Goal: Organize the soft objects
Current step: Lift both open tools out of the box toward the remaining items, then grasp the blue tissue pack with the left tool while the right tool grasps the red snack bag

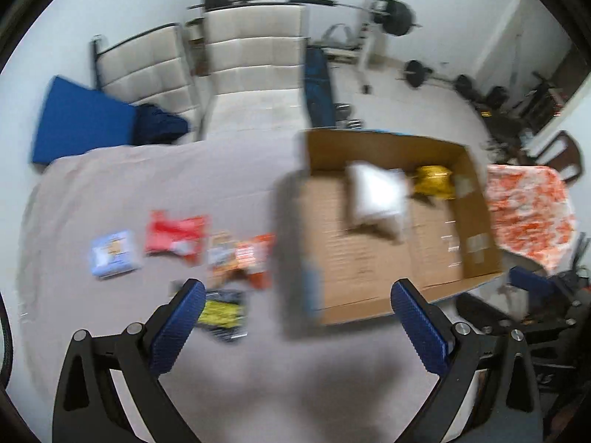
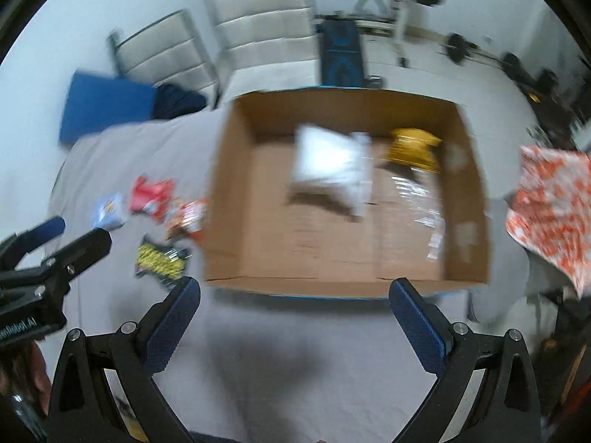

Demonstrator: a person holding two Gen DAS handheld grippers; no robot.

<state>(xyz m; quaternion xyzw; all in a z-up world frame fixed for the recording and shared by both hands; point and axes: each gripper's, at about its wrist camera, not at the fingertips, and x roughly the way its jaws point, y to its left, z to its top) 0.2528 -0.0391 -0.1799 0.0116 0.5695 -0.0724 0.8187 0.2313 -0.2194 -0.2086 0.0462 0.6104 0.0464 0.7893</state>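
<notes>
An open cardboard box [image 1: 476, 217] [image 2: 225, 192] sits on the grey cloth. A white pillow-like pack [image 1: 375, 197] [image 2: 330, 166] is blurred above the box floor, and a yellow bag [image 1: 432, 181] [image 2: 412, 149] lies at the box's far side. Left of the box lie a light blue pack [image 1: 114, 253] [image 2: 109, 212], a red pack [image 1: 173, 238] [image 2: 151, 197], an orange pack [image 1: 240, 254] [image 2: 186, 217] and a black-and-yellow pack [image 1: 221, 313] [image 2: 159, 258]. My left gripper [image 1: 299, 291] is open and empty. My right gripper [image 2: 295, 289] is open and empty before the box.
An orange-and-white cloth [image 1: 528, 214] [image 2: 550, 199] lies right of the box. White chairs [image 1: 255, 70] [image 2: 258, 33], a blue mat [image 1: 81, 122] and weight equipment [image 1: 395, 14] stand behind the table. The left gripper's body [image 2: 48, 269] shows at the left of the right wrist view.
</notes>
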